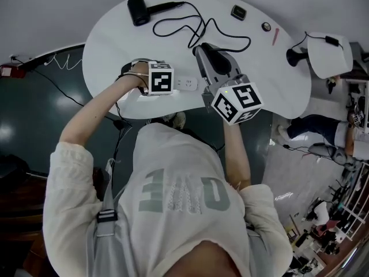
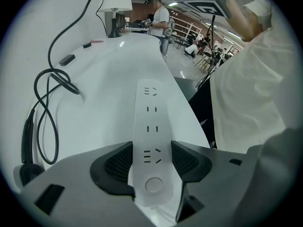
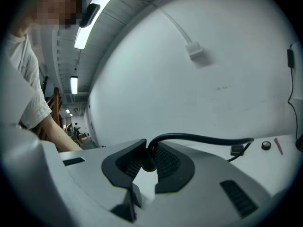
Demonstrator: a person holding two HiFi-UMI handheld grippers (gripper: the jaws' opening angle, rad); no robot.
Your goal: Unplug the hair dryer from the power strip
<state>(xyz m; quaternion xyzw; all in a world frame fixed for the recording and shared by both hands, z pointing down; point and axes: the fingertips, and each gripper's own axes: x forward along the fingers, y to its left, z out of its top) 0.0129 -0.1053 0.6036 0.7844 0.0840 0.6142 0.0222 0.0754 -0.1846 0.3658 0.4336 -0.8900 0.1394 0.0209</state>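
The left claw (image 2: 152, 163) clamps the near end of the power strip (image 2: 150, 112), pinning it to the worktop (image 2: 109, 89) against any upward pull. The right claw (image 3: 149, 162) is clenched on the plug end of the cord (image 3: 199, 138), above the strip, whose sockets look empty. The hair dryer (image 1: 140, 10) lies far left.

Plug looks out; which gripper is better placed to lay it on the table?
Right. The right gripper is shut on the plug, raised above the table; the left gripper is clamped on the power strip, whose visible sockets are empty.
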